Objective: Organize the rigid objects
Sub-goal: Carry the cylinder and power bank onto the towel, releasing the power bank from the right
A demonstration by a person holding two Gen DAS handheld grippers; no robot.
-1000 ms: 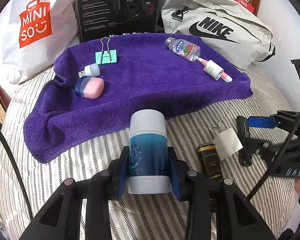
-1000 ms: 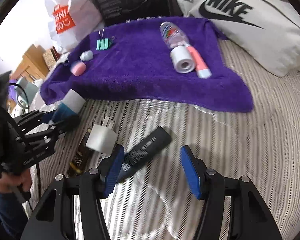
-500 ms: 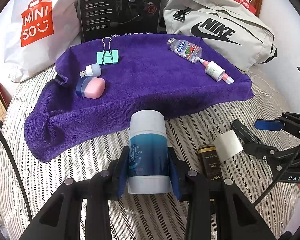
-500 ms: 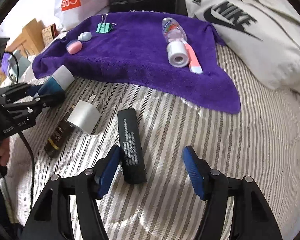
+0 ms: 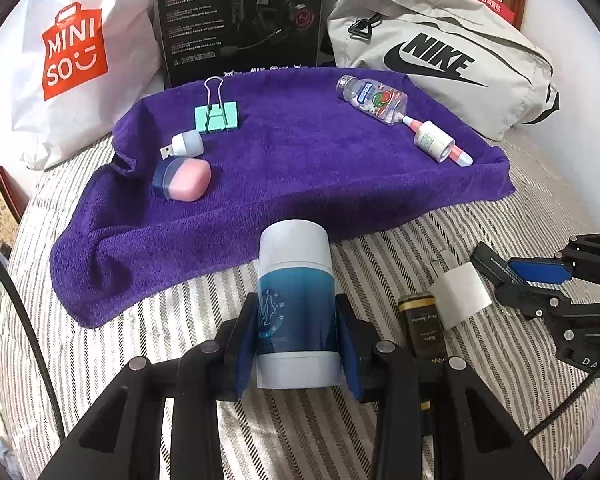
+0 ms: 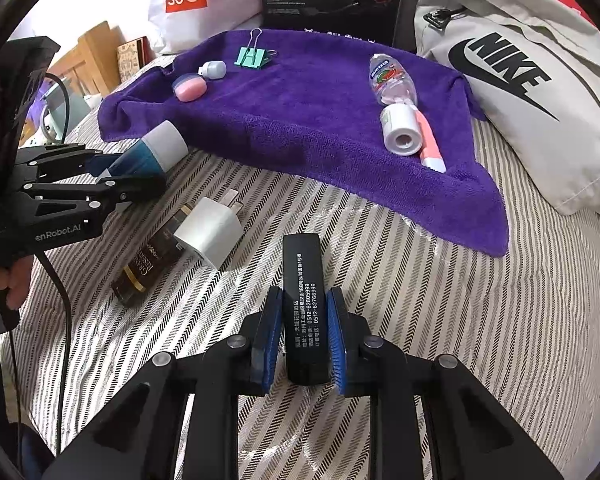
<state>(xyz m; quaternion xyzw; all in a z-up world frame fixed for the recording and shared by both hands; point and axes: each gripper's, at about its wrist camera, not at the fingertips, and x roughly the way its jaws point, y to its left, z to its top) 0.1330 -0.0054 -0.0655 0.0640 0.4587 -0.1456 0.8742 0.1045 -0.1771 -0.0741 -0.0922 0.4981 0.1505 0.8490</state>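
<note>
My left gripper (image 5: 296,336) is shut on a blue and white bottle (image 5: 294,276) and holds it over the striped bedding, just short of the purple towel (image 5: 300,168). In the right wrist view, the right gripper (image 6: 304,320) has its jaws closing, and its blue pads press both long sides of a slim black box (image 6: 300,256) with white print that lies on the bedding. Between the two grippers lie a white charger plug (image 6: 210,232) and a dark brown tube (image 6: 148,264).
On the towel lie a teal binder clip (image 5: 218,116), a small USB plug (image 5: 184,145), a pink and blue case (image 5: 182,179), a clear bottle (image 5: 374,100) and a white roll (image 6: 400,130) beside a pink pen. A Miniso bag (image 5: 72,64), a black carton (image 5: 240,16) and a Nike bag (image 5: 440,64) stand behind.
The right gripper rolled into line with the black box and its wide jaws came together on the box. The left gripper and its bottle stayed put.
</note>
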